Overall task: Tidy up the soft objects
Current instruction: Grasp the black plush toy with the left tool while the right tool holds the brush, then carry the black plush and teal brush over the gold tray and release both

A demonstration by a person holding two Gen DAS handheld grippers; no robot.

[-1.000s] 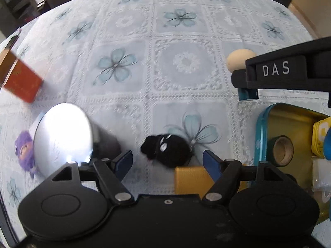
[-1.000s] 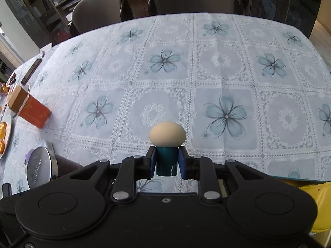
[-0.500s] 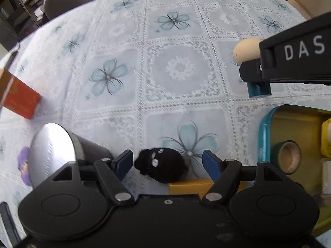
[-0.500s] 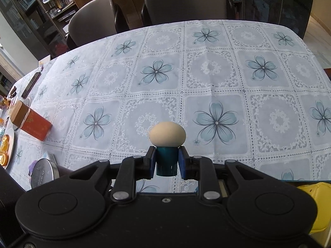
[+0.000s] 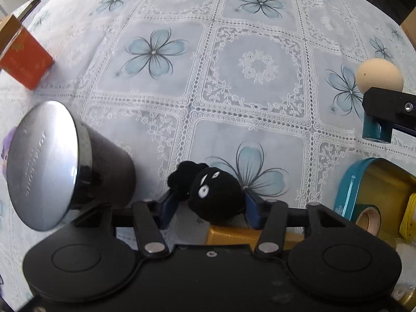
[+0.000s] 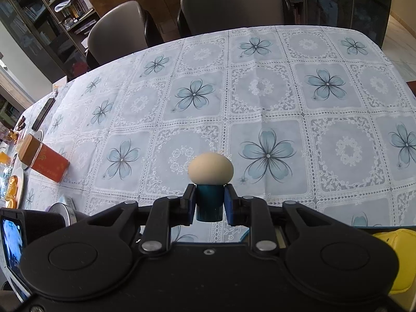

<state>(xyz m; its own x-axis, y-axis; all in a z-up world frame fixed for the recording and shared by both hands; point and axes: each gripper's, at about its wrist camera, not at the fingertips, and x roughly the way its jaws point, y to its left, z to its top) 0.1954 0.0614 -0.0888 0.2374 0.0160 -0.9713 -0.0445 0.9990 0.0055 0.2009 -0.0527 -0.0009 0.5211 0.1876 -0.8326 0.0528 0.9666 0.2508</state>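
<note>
**Both grippers loaded: black plush in the left, egg-headed peg in the right**

The left gripper (image 5: 210, 209) has its blue fingers (image 5: 166, 209) closed in on a black plush (image 5: 214, 197) with small white eyes. The plush fills the gap between the fingers and is pressed on both sides; a floppy black part sticks out toward the left finger. It sits low over the table (image 5: 249, 98), above a gold block (image 5: 228, 235) that shows just under it; whether the plush touches the block cannot be told from this angle.

Left of the gripper stands a dark tin (image 5: 65, 163) with a shiny silver lid, tilted by the lens. Behind it a purple toy (image 5: 7, 145) peeks out, mostly hidden. An orange box (image 5: 23, 59) lies farther back on the left. At the right edge is a teal-rimmed tray (image 5: 349, 189) with a gold floor, holding a tape roll (image 5: 368, 218) and something yellow.

The right gripper (image 6: 209, 202) has its fingers (image 6: 189, 202) narrowed onto a peg toy (image 6: 210, 182): a teal cylinder with a cream, egg-shaped head, held upright by the body. In the left view the same toy hangs above the table beyond the tray. Two chairs (image 6: 234, 2) stand at the far side of the table.
</note>
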